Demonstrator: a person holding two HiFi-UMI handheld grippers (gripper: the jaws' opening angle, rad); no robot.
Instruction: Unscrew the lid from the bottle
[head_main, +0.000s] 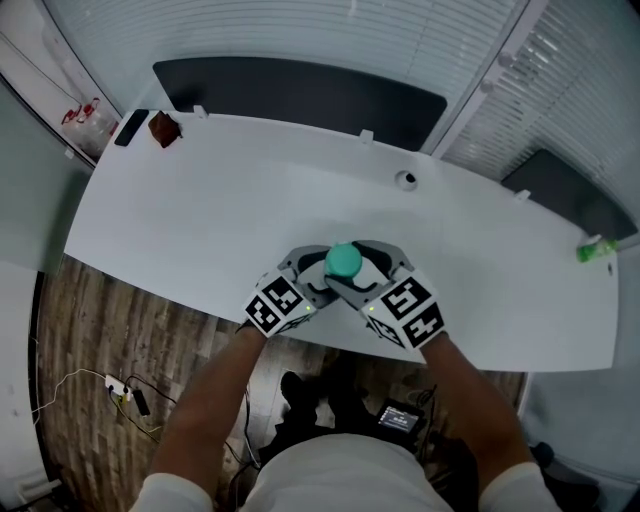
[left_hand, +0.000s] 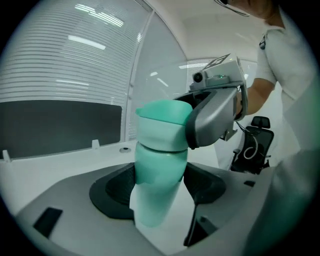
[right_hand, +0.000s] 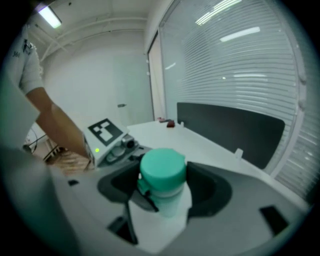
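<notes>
A teal bottle (left_hand: 157, 185) with a teal lid (head_main: 343, 260) stands over the white table (head_main: 200, 220) near its front edge. My left gripper (head_main: 318, 276) is shut on the bottle's body, whose sides meet the dark pads (left_hand: 112, 192) in the left gripper view. My right gripper (head_main: 364, 268) comes in from the right and is shut on the lid (right_hand: 162, 170); its grey finger (left_hand: 215, 117) wraps the lid (left_hand: 162, 127). In the right gripper view the left gripper's marker cube (right_hand: 106, 131) shows behind the bottle. The bottle's base is hidden.
Farther back on the table lie a small white round fitting (head_main: 405, 180), a brown object (head_main: 164, 128) and a black device (head_main: 131, 127). A green item (head_main: 597, 249) sits at the right end. Dark panels (head_main: 300, 95) line the far edge. An office chair (left_hand: 255, 145) stands behind.
</notes>
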